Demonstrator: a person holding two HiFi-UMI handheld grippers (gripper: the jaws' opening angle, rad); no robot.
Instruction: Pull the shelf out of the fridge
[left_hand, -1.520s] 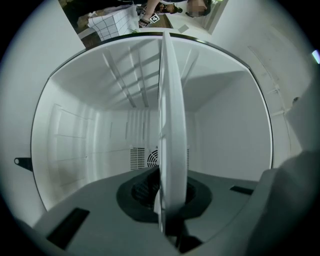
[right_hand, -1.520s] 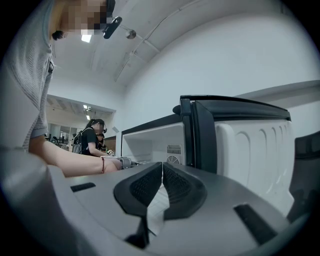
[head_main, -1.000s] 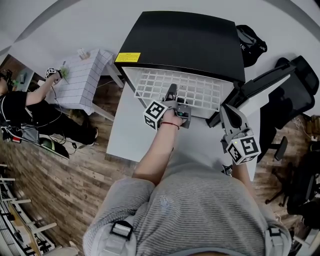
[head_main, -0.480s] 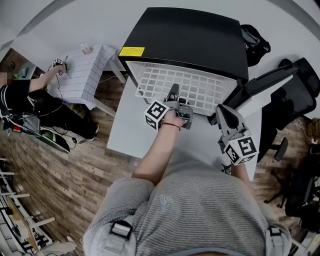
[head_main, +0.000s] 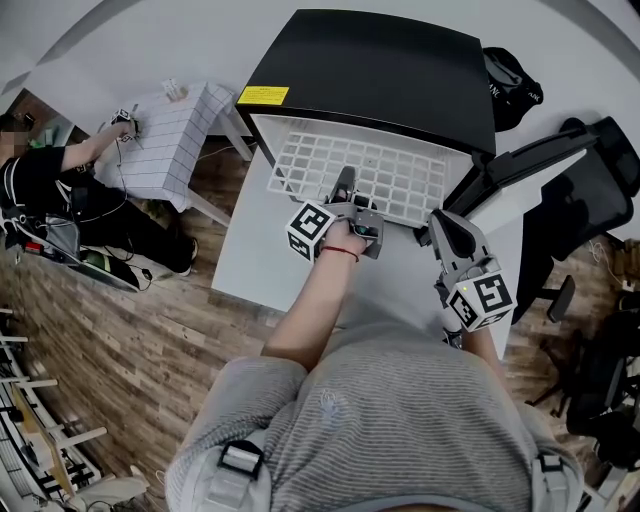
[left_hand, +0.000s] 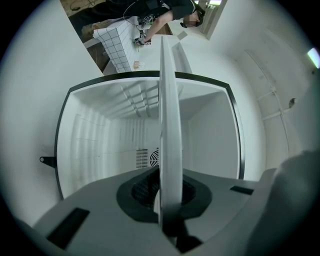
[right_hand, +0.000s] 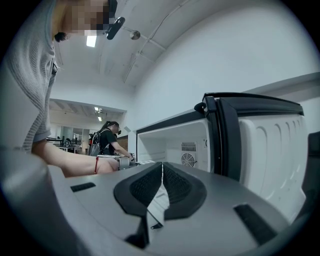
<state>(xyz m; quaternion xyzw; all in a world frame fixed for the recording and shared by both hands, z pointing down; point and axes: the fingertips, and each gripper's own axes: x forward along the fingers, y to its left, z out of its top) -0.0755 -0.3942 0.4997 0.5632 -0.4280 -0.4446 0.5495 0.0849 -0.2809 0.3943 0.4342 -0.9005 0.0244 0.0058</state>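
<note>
White wire shelf (head_main: 372, 172) sticks partway out of the black fridge (head_main: 380, 65). Its back part sits inside the cavity and its front edge hangs over the white worktop (head_main: 250, 270). The left tongs (head_main: 343, 190) are clenched on that front edge near its middle. In the left gripper view the shelf (left_hand: 169, 115) runs edge-on between the pads of the left tongs (left_hand: 167, 200) and straight into the white fridge interior (left_hand: 100, 140), with open space on both sides out to the cavity walls.

The fridge door (head_main: 520, 170) stands swung wide to the right, apart from the shelf's right edge. The right tongs (head_main: 447, 228) hover near the shelf's front right corner, beside the door, touching nothing. In the right gripper view the right tongs (right_hand: 161, 187) have their jaws pressed together with nothing between them.

Bare worktop lies between the shelf's front edge and the person's body. An office chair (head_main: 590, 190) stands beyond the door on the wooden floor (head_main: 130, 360).
</note>
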